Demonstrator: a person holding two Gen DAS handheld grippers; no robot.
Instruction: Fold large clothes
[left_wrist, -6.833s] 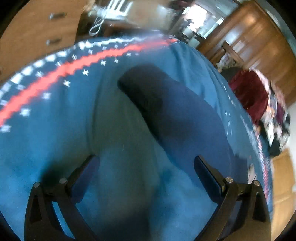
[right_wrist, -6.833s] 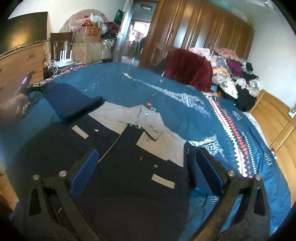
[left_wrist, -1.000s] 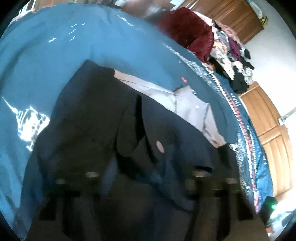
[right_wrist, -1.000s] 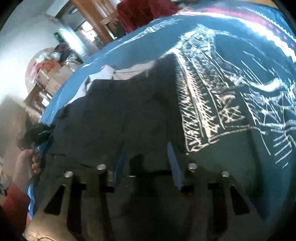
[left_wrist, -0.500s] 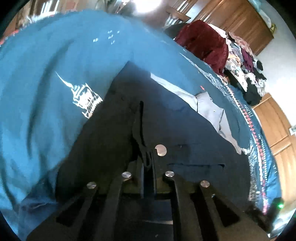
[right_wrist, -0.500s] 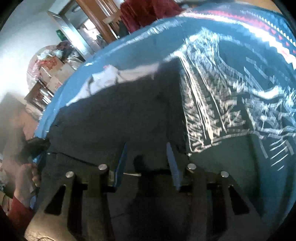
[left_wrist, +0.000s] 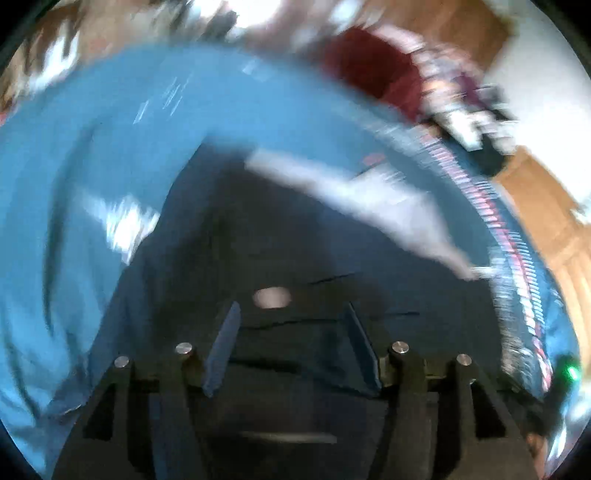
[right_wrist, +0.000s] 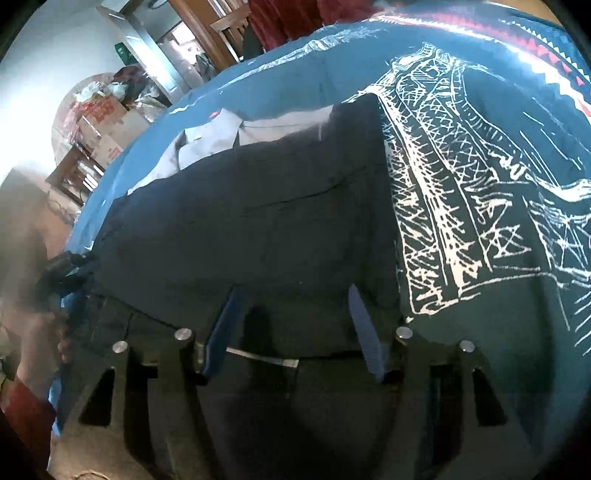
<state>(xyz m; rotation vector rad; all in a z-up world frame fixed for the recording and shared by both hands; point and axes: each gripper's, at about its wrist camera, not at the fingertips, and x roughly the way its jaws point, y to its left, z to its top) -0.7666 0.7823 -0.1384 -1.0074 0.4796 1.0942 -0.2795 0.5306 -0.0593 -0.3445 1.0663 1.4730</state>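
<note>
**Releasing the hem, both grippers parted**

Working over the dark jacket (right_wrist: 258, 221), which lies flat on the blue bedspread (right_wrist: 280, 81) with its grey collar (right_wrist: 207, 136) at the far end, you have both tools low at the near hem. The left gripper (left_wrist: 291, 343) and the right gripper (right_wrist: 295, 328) each stand with fingers spread, gripping nothing. That likely lets the cloth settle flat before you fold it. The left view is blurred.

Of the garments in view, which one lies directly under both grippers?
The dark navy jacket with grey shoulders, spread on the blue bedspread. The maroon garment sits far off beyond the bed.
</note>
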